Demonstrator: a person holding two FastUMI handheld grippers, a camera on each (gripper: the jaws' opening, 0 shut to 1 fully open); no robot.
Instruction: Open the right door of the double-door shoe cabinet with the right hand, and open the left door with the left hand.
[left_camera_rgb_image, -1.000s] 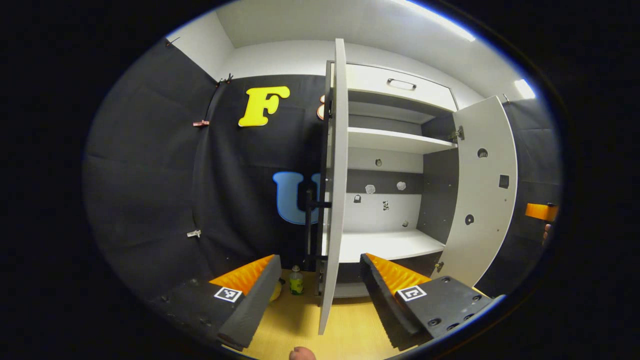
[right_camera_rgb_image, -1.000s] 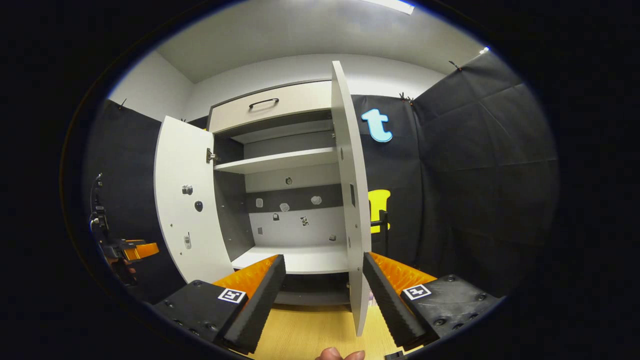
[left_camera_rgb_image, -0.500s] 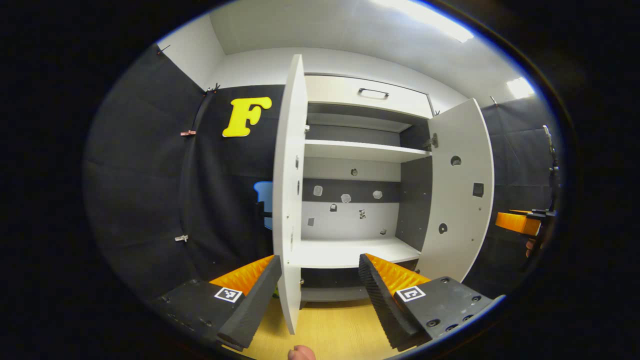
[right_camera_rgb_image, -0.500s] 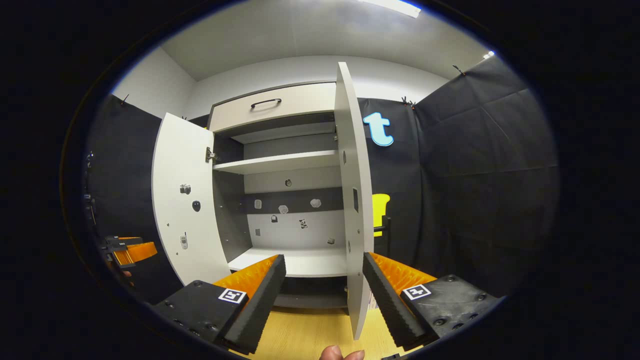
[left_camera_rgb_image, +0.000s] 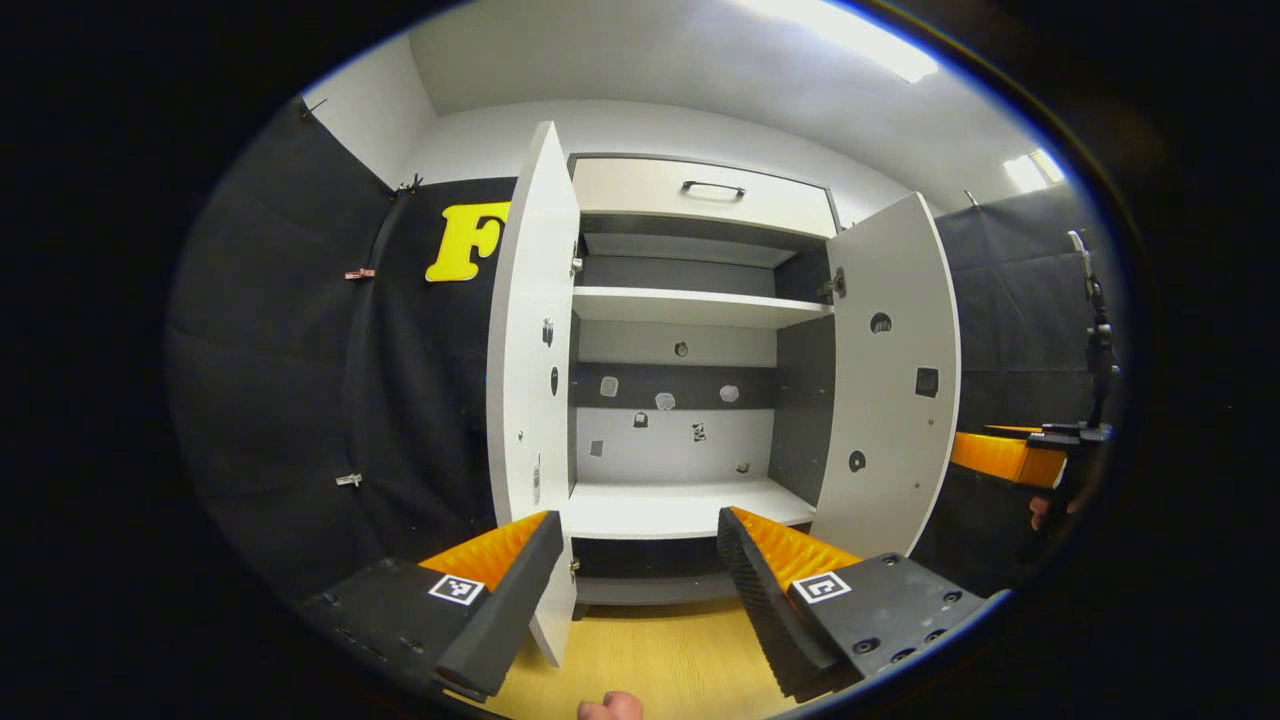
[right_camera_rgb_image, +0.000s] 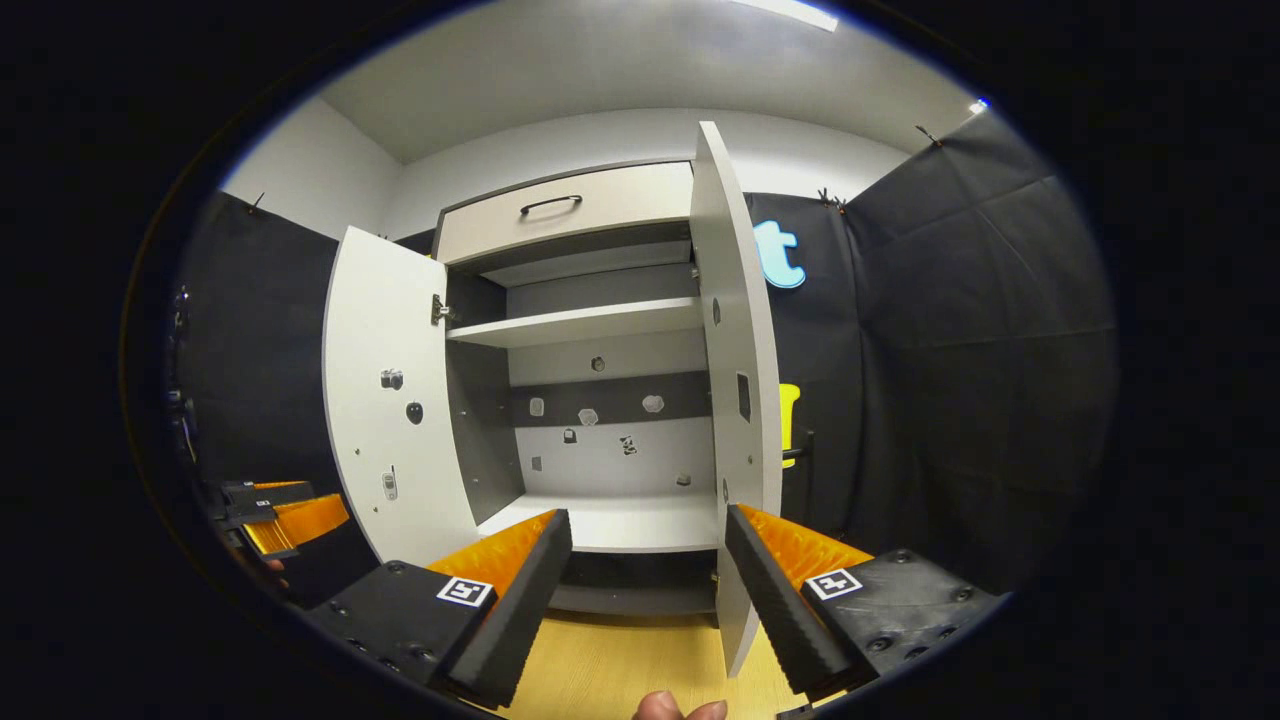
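both cabinet doors stand open

the tall shoe cabinet (left_camera_rgb_image: 690, 340) stands straight ahead of both claws, up and down the long way. its left door (left_camera_rgb_image: 530, 380) and right door (right_camera_rgb_image: 735, 380) are flat, smooth white boards, swung out toward the claws. inside are white shelves (left_camera_rgb_image: 700, 305) and a grey back wall. a drawer (right_camera_rgb_image: 565, 210) with a dark handle sits on top. the left claw (left_camera_rgb_image: 640, 570) is wide and holds nothing. the right claw (right_camera_rgb_image: 650, 565) is wide too, with the right door's edge just past its right finger. below lies a yellow wood floor (left_camera_rgb_image: 660, 660).
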